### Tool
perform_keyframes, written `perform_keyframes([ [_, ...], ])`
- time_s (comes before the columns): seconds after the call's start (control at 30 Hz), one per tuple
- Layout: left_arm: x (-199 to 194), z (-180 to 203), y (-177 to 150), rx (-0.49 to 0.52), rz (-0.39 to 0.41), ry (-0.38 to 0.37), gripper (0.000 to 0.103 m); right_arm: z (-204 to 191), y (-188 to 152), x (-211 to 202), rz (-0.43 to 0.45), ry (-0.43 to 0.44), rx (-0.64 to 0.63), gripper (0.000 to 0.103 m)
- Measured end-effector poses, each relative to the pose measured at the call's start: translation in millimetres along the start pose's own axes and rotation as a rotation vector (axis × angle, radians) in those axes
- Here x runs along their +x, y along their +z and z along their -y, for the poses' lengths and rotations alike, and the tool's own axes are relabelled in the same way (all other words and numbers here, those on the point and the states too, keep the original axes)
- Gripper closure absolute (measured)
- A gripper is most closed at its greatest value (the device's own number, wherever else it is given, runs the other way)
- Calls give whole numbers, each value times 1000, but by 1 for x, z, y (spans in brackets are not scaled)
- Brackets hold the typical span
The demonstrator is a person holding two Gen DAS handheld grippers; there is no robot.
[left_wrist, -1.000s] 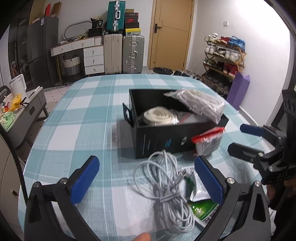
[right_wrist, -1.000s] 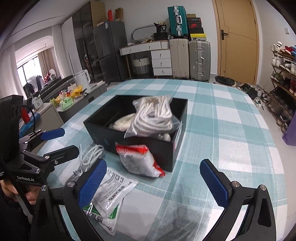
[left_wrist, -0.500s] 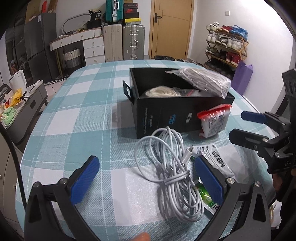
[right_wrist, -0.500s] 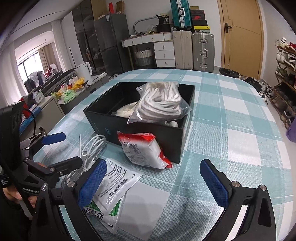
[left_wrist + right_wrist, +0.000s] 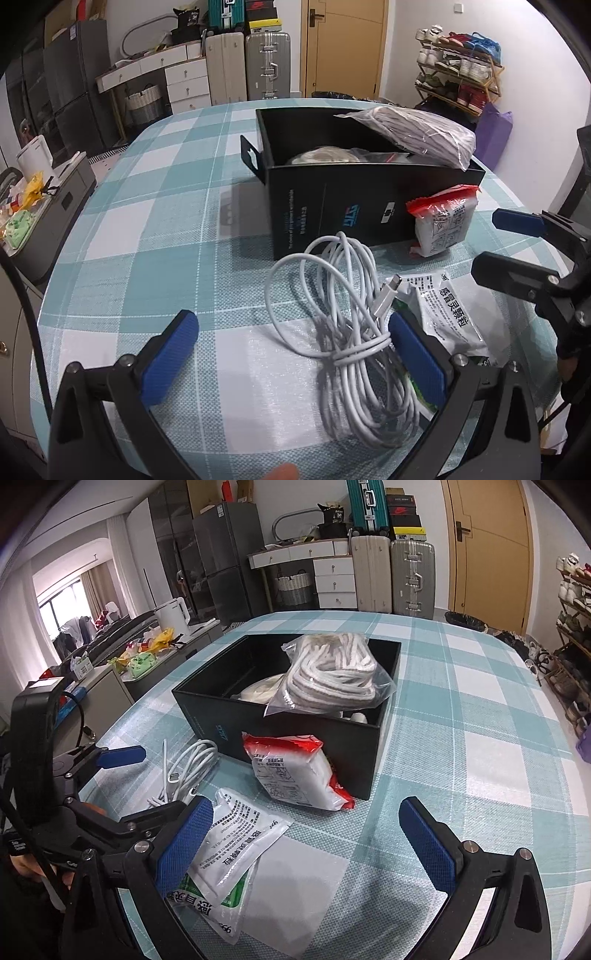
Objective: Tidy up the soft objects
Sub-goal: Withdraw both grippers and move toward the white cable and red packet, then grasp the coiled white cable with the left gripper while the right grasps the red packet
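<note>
Two hand-held grippers, black throughout. Left gripper: angular black plastic arms ending in long fingers faced with blue, cross-hatched rubber pads; a silver screw head at the base of each finger, another further back on each arm. Right gripper: same build, same blue textured pads, same silver screws. Seen from the right wrist, a boxy black housing behind the left unit, a white sticker on top, thin black cable looping off it, small white lettering low on the frame.
</note>
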State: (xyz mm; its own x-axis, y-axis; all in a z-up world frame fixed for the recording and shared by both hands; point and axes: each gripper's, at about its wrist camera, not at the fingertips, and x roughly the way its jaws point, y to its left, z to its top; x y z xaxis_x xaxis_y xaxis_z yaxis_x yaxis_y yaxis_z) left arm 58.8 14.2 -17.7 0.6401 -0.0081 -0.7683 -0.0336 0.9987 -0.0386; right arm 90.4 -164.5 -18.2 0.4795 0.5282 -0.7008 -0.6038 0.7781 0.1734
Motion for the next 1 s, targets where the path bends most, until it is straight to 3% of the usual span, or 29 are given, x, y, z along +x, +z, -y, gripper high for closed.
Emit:
perform_keyframes([
  [0.23,2,-2,-3,7,-8,1,0,-7,-2,8,-14,13,1,1],
  [0.67,6,-2,-3,3,-32,1,0,-5,6,23,-23,-99,47,2],
  [0.83,6,-2,-3,2,-37,-24,4,-10,9,25,-28,-108,28,18],
  [1.0,3,1,-5,19,-22,-56,16,-12,9,26,-25,-114,23,27],
])
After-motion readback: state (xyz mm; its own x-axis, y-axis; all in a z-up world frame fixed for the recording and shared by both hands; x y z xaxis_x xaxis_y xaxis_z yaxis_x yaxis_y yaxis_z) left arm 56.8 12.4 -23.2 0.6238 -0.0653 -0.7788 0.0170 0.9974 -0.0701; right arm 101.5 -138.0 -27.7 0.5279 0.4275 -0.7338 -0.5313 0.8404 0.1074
